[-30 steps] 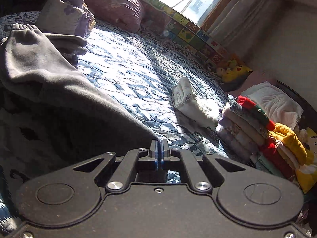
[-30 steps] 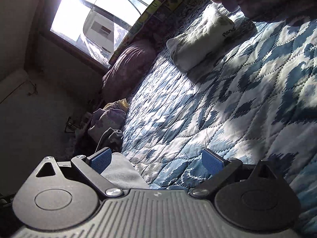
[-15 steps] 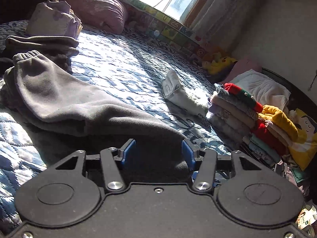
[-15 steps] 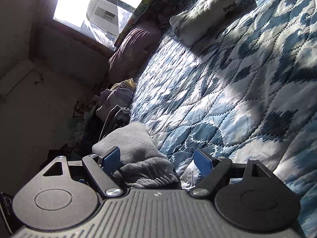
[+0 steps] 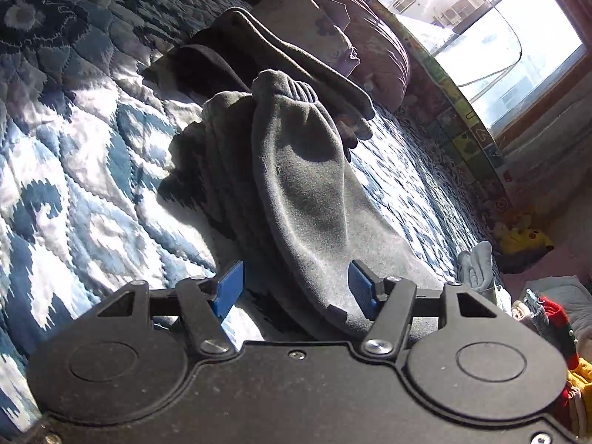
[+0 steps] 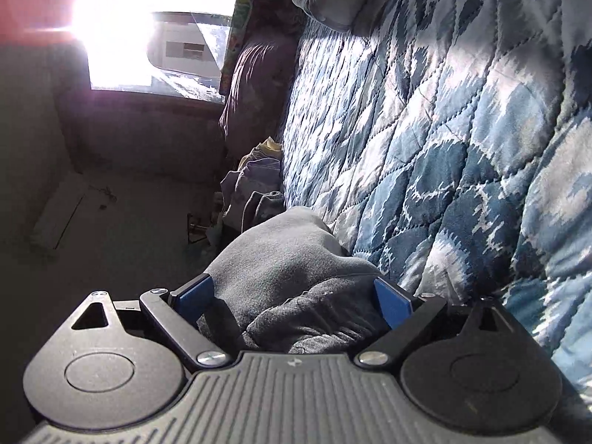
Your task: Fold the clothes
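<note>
The grey fleece trousers [image 5: 307, 192] lie bunched in long folds on the blue-and-white quilted bed [image 5: 74, 170] — a ribbed cuff (or waistband; hard to tell) at the far end, resting against a darker folded garment [image 5: 281, 63]. In the right wrist view, one rumpled end [image 6: 292, 285] mounds up at the quilt's edge.

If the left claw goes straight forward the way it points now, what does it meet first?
Most likely the grey garment: it already lies between the open left claw fingers and stretches ahead. The blue quilt lies beneath.
</note>
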The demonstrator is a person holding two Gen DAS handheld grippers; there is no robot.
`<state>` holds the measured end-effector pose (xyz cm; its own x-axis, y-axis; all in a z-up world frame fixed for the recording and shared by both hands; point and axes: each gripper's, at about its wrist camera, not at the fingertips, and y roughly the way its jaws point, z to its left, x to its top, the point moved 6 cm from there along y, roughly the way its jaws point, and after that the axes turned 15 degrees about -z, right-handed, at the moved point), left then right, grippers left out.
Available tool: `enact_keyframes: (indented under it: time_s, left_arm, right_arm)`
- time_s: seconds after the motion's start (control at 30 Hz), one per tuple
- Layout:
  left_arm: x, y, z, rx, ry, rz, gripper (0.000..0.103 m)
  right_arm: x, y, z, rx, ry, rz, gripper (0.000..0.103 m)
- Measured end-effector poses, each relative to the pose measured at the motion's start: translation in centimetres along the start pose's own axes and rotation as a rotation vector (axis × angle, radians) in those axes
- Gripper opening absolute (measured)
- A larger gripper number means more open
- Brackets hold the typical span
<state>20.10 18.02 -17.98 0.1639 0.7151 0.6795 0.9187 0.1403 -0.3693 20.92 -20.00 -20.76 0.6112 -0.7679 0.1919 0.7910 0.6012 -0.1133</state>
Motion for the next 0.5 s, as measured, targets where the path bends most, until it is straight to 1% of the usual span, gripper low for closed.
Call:
enact_keyframes:
  time_s: [0.03, 0.1, 0.13, 0.17, 0.2, 0.23, 0.27, 0.33, 0.43, 0.5]
  left_arm:
    - [0.1, 0.5, -0.1, -0.007, 0.013, -0.001, 0.061]
    - [0.1, 1.4, -0.4, -0.020, 0.043, -0.004, 0.060]
    - [0.0, 1.4, -0.6, -0.026, 0.068, -0.009, 0.057]
    - [-0.1, 1.4, -0.9, -0.025, 0.099, -0.015, 0.045]
    - [-0.2, 1.4, -1.0, -0.024, 0.129, -0.018, 0.037]
    - [-0.3, 1.4, -1.1, -0.024, 0.153, -0.020, 0.026]
    - [-0.4, 1.4, -1.1, -0.028, 0.157, -0.020, 0.022]
    - [-0.3, 1.0, -1.2, -0.060, 0.146, -0.027, 0.016]
    - [0.2, -0.1, -2.0, -0.111, 0.154, -0.053, 0.015]
    - [0.5, -1.5, -2.7, -0.154, 0.150, -0.061, 0.015]
  right_arm:
    - [-0.2, 0.4, 0.2, 0.010, -0.003, 0.010, 0.092]
    - [-0.7, 1.0, 0.5, 0.025, 0.000, 0.021, 0.088]
    - [-0.9, 1.2, 0.5, 0.031, 0.002, 0.024, 0.081]
    - [-1.1, 1.4, 0.6, 0.038, 0.004, 0.023, 0.071]
    - [-1.2, 1.6, 0.7, 0.044, 0.007, 0.013, 0.065]
    - [-1.2, 1.7, 0.8, 0.055, 0.009, 0.005, 0.059]
    - [-1.2, 1.8, 1.1, 0.073, 0.005, -0.003, 0.050]
    - [-1.0, 1.5, 2.3, 0.092, -0.040, -0.030, 0.046]
    - [-0.1, 0.4, 3.7, 0.104, -0.087, -0.083, 0.041]
    - [1.2, -1.1, 4.3, 0.112, -0.099, -0.132, 0.040]
